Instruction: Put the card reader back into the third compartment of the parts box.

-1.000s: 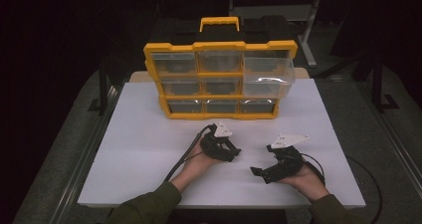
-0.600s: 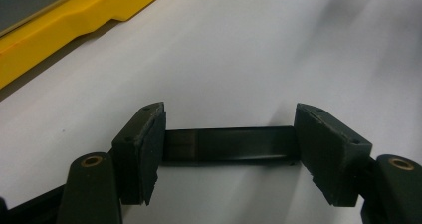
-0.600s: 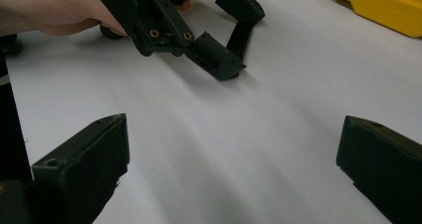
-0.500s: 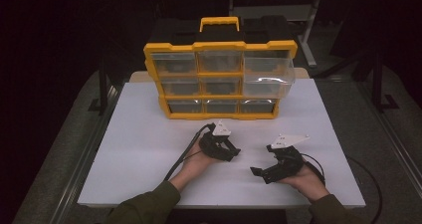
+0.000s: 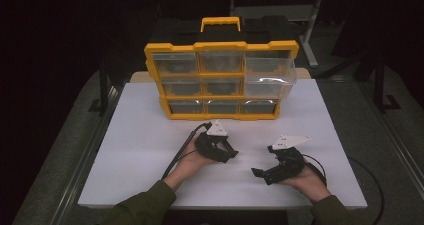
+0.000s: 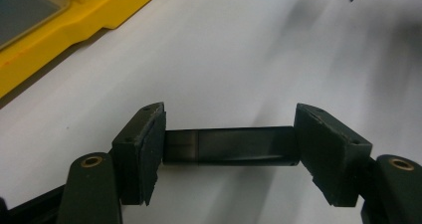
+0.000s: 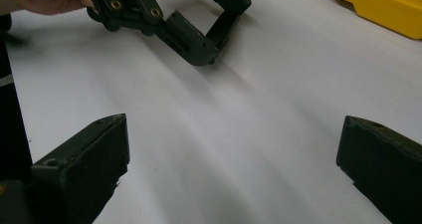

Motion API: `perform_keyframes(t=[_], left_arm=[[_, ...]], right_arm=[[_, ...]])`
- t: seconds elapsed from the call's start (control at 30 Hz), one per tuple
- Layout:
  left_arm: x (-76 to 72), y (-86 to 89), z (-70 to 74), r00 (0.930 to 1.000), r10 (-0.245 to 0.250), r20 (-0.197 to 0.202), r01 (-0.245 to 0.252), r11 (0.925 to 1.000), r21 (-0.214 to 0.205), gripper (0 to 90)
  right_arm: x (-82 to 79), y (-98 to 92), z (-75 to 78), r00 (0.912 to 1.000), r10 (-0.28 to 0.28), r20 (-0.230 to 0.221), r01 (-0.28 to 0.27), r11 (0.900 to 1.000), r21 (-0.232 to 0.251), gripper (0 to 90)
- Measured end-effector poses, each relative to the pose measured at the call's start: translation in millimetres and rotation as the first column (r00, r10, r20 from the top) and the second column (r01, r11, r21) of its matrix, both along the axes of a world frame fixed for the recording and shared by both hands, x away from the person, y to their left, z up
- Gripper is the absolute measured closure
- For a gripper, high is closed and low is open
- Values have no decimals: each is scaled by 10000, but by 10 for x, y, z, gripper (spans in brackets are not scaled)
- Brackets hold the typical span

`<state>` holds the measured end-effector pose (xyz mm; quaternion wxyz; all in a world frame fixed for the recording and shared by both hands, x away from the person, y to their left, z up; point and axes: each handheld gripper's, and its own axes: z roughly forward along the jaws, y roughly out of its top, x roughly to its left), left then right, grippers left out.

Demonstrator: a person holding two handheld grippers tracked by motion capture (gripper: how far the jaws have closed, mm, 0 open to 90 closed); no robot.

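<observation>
My left gripper (image 5: pixel 227 152) rests low over the white tabletop (image 5: pixel 140 150), in front of the organizer. In the left gripper view its jaws are shut on the two ends of a short black bar (image 6: pixel 231 145), which spans the gap between the pads. To the right, my right gripper (image 5: pixel 261 173) stands open near the table's front edge. Its jaws (image 7: pixel 234 159) are wide apart over bare white surface with nothing between them. The right gripper view also catches the left gripper (image 7: pixel 214 25) farther off with the black bar (image 7: pixel 222 21) in it.
A yellow organizer (image 5: pixel 220 80) with clear drawers and a yellow handle stands at the back of the table. Its upper right drawer (image 5: pixel 270 77) is pulled out. The organizer's yellow base (image 6: pixel 59 20) lies close to the left gripper. The surroundings are dark.
</observation>
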<state>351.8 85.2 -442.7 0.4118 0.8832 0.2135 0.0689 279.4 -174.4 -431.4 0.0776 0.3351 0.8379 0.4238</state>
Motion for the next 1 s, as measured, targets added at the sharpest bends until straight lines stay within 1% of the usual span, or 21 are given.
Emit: perform_keyframes(t=[0.1,0.3,0.37,0.47,0.6,0.67,0.77,0.97,1.0], left_arm=[[16,58,47,9999,-165,-36,165,9999,-33,301],[53,152,127,9992,-373,-164,369,9990,-241,301],[66,174,158,9988,-452,-188,448,9987,-237,301],[80,207,207,9986,-482,-227,473,9981,-401,301],[85,241,282,9979,-575,-307,561,9974,-458,301],[83,258,319,9977,-617,-262,605,9971,-463,301],[82,282,372,9975,-637,-315,616,9960,-650,301],[85,308,476,9966,-767,-303,747,9953,-615,301],[85,310,494,9960,-830,-331,806,9945,-667,301]], right_arm=[[1,1,-1,10000,7,-9,-7,10000,9,0],[-2,2,-2,10000,27,-6,-27,10000,52,0],[-3,1,-1,10000,44,-4,-44,10000,53,0],[2,-4,-4,10000,36,-18,-36,10000,71,0],[0,-4,-3,10000,49,-5,-48,10000,71,0],[-2,-4,-1,10000,48,-2,-48,10000,74,0],[0,-3,-1,10000,50,-4,-50,10000,67,0],[0,-14,8,10000,-30,-19,30,9999,137,0],[1,-20,11,10000,-40,-13,40,9998,170,0]])
